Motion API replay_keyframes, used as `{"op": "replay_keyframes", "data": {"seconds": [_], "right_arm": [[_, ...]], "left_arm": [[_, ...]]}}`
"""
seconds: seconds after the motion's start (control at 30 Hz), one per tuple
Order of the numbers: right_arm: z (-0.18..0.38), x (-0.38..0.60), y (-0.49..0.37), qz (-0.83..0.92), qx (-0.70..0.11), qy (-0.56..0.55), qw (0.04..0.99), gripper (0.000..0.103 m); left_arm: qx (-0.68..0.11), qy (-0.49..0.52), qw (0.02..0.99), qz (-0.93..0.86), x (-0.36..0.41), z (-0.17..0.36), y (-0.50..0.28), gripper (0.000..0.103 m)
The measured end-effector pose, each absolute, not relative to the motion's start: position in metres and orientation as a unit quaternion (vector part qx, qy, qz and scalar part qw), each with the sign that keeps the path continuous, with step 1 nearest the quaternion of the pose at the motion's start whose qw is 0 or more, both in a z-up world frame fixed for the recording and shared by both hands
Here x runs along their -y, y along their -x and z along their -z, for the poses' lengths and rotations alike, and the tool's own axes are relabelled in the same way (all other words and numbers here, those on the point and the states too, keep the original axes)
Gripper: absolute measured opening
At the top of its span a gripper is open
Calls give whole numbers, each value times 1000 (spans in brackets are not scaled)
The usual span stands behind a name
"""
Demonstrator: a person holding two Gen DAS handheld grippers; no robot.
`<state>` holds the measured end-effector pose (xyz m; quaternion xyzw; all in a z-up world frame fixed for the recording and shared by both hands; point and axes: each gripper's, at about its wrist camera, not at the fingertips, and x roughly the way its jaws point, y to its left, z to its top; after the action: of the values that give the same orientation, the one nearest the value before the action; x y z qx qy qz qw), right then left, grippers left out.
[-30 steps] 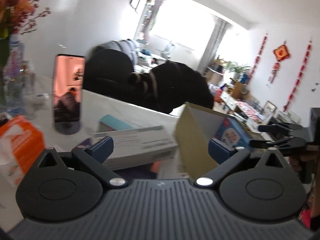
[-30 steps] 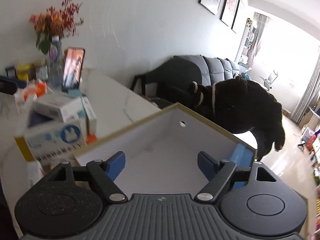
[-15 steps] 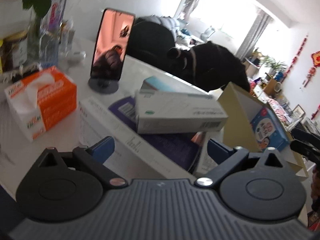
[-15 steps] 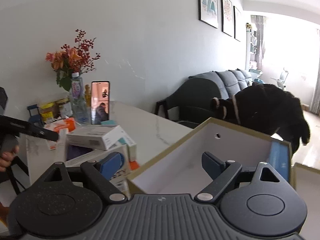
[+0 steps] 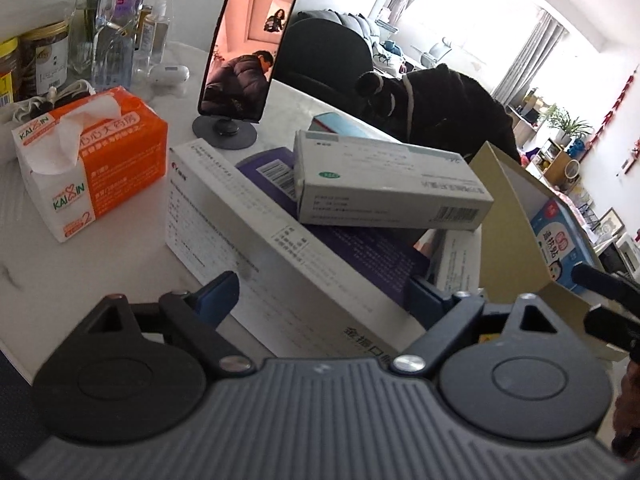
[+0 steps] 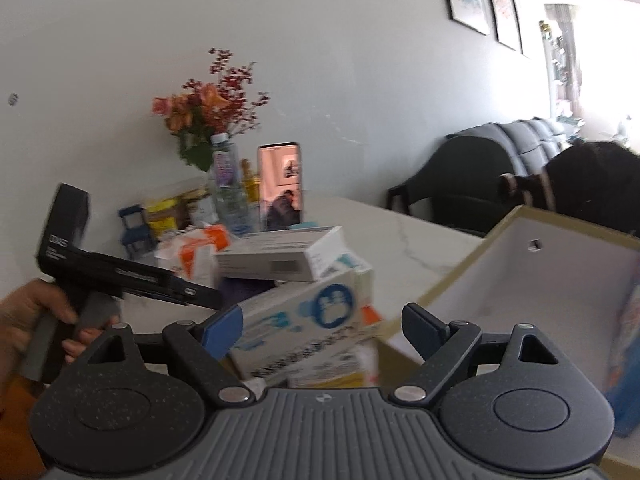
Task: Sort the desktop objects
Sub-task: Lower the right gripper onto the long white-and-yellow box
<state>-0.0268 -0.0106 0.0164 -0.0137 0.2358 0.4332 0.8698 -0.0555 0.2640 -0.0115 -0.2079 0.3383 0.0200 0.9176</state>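
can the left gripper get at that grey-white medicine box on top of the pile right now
Probably yes: the left gripper is open, and the medicine box lies on top of the stack just ahead, nothing covering it.

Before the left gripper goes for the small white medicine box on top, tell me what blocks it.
Nothing visible does. The small white medicine box lies on top of the pile, ahead of the open left gripper, above the large white box.

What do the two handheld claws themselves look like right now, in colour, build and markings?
Both match: a ribbed grey body, two round black discs with triangular cut-outs, black linkage arms on silver pivot pins, and blue-padded fingers. The left claw and right claw differ only in the right's speckled discs. Seen from the right wrist, the left claw is a black pistol-grip tool with small white lettering. No sleeve or cable shows.
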Motion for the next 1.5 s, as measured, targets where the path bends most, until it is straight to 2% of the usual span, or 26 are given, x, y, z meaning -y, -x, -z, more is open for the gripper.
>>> {"op": "replay_keyframes", "data": {"seconds": [0.23,0.53,1.23,1.3,1.37,1.5], "right_arm": [[-6,-24,34,-492,-253,9,833,64],[3,-63,51,-523,-265,44,809,50],[24,-107,60,-494,-294,95,813,47],[25,-109,58,-490,-294,98,815,44],[25,-111,57,-486,-295,99,817,31],[24,-113,55,-486,-301,97,814,30]], "left_arm": [[-328,212,920,-26,-272,11,60,90],[-271,221,936,-33,-308,4,64,92],[-226,215,950,20,-343,20,27,92],[-225,222,948,29,-344,22,27,91],[-224,230,946,37,-346,24,28,90],[-221,236,945,44,-345,26,31,89]]}}
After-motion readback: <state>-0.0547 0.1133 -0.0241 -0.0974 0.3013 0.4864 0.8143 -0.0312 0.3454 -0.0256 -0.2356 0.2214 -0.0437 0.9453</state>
